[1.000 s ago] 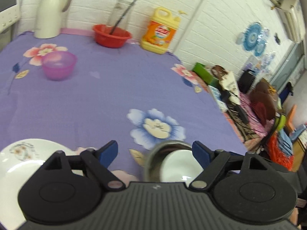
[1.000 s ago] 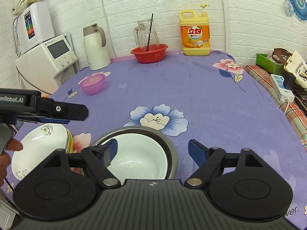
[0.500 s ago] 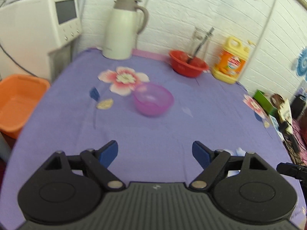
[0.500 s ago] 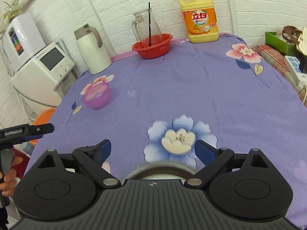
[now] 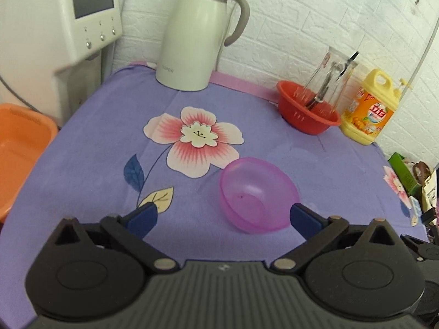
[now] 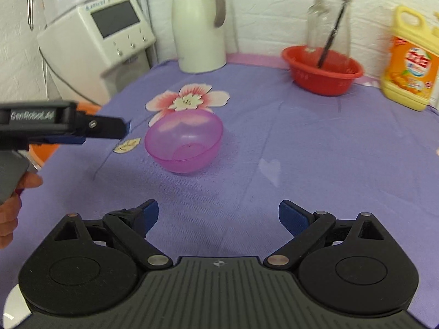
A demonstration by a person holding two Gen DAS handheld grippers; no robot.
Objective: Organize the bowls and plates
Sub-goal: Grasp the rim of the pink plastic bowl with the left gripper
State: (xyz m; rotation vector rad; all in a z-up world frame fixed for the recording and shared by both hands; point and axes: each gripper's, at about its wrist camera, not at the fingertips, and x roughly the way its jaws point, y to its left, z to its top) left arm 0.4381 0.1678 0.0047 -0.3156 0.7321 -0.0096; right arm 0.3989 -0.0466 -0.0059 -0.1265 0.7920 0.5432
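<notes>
One surface (image 5: pixel 343 170) under a purple floral cloth takes most of both views; white appliance (image 5: pixel 63 19) at 10 o'clock off its edge, orange basin (image 5: pixel 19 150) at 9 below it. Along the back: white thermos jug (image 5: pixel 197 33) at 12, red colander (image 5: pixel 307 109) with a glass jar (image 5: pixel 332 74) standing in it at 1, yellow detergent bottle (image 5: pixel 370 107) at 2. Task item in reach: pink bowl (image 5: pixel 258 194), upright, empty, alone mid-surface, apart from everything else. Left tongs (image 5: pixel 221 216) are opening, wide now, pads not on the bowl; the bowl sits just ahead, toward the right pad, only its near edge level with the tips. Right tongs (image 6: pixel 218 213) spread wide, empty, bowl well ahead at 11. Step looks like the approach to pick up the pink bowl with the left. Next move needs: shift left tongs toward 1 to put one finger inside the rim and one outside, drop a bit, close on the wall. Thin translucent plastic, so probably light and may skid if nudged.
</notes>
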